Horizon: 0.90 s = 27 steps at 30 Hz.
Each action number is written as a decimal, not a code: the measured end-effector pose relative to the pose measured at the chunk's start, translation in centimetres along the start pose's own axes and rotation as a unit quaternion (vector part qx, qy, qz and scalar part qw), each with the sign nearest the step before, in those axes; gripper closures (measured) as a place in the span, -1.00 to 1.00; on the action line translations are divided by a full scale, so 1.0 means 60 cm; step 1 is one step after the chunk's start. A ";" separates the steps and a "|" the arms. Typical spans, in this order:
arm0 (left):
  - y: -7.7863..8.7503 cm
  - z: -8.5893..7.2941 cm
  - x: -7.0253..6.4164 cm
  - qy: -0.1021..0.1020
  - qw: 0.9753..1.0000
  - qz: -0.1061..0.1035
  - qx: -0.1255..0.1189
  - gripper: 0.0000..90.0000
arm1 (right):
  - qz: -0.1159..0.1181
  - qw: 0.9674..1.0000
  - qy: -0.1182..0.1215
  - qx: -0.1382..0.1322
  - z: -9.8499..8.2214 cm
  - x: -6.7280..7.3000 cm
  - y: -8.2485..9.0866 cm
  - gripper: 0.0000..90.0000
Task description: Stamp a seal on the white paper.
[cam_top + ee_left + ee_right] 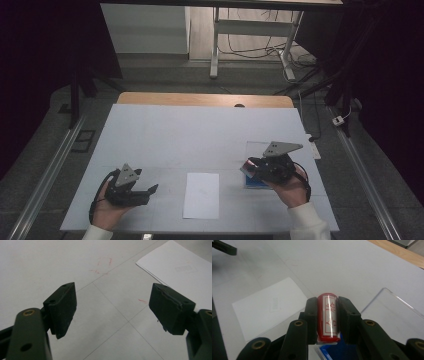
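right gripper (327, 322) first, and its jaws are pinched tight on a red stamp (329, 316), a stubby red cylinder with a white label and red characters running along its side, lying lengthwise between the two black pads with its rounded end pointing away from the camera. in the high view that right gripper (252, 167) sits in the person's right hand (292, 187) near the right edge of the surface, the grey three-cornered plate on top, the red of the stamp (248, 163) just peeking out at the jaw end, which points left toward the middle. right under it there is a blue pad (255, 181), touching or just below the gripper, i cannot tell which, and a clear plastic sheet (397, 312) lies beside it on the side toward the far edge, its curved corner showing plainly in the right gripper view. over to the left gripper (112, 307): jaws spread wide apart, nothing between them, bare white surface and faint red marks beneath. from above, the left gripper (150, 192) is held in the left hand (107, 207) near the front left corner of the white table cover (165, 130), jaws pointing right toward a sheet of paper (201, 195). that paper lies flat near the front edge, about midway between the two grippers, well apart from the stamp. a strip of bare wood (200, 99) shows along the far edge.
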State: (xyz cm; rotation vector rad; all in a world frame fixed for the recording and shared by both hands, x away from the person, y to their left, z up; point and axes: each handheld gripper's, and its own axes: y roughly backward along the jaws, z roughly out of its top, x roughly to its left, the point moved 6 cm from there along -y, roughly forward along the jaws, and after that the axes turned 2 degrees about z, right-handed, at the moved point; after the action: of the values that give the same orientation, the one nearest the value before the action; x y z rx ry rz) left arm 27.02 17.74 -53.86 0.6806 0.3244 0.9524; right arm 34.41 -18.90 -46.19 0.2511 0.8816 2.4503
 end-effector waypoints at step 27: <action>-0.006 0.006 -0.007 -0.006 1.000 -0.004 0.001 -0.49 | 0.036 0.999 0.024 0.001 0.022 0.055 -0.037 0.56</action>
State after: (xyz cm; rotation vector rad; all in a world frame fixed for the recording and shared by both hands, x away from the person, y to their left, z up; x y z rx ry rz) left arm 27.19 17.12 -53.86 0.6865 0.3178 0.9399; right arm 32.97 -14.97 -46.56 0.2298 0.9104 2.5319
